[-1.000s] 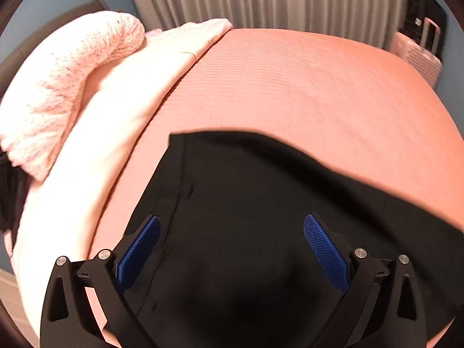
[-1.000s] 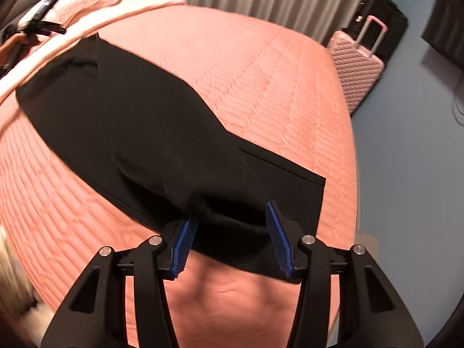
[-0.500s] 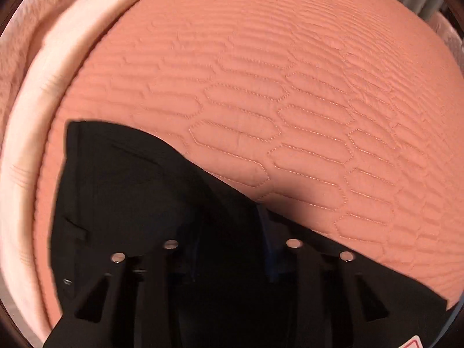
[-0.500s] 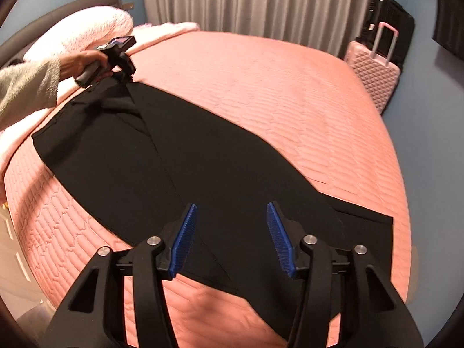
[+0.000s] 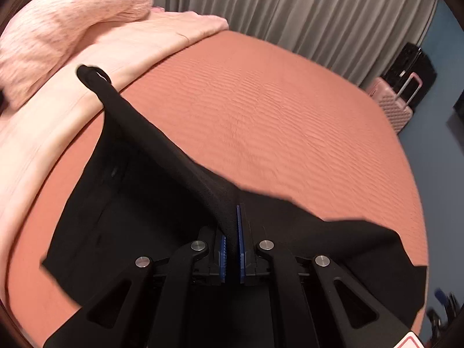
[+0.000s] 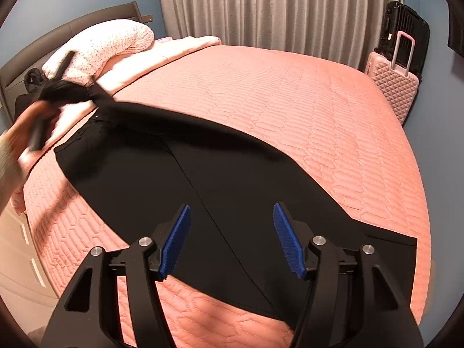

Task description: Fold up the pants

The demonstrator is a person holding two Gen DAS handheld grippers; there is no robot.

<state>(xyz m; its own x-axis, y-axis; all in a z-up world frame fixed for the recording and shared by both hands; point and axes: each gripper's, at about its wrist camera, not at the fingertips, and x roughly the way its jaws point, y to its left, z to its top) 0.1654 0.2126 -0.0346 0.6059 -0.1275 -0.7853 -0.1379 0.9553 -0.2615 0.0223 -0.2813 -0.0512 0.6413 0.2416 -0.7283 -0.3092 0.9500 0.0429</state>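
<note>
Black pants lie folded lengthwise across a salmon quilted bedspread, waist at the left, hems at the right. My left gripper is shut on a pinched ridge of the black pants near the waist, lifting that fabric off the bed. The right wrist view shows that left gripper blurred, a person's hand holding it. My right gripper hovers above the leg part with its jaws opening and nothing pressed between the blue pads.
Pale pink pillows and a folded sheet lie at the head of the bed, against a dark headboard. A pink suitcase and a black one stand by the grey curtain. A white dresser stands left of the bed.
My left gripper went from wide open to shut on the pants' waist fabric and lifted it. My right gripper let go of the leg, drew back and opened wider.
</note>
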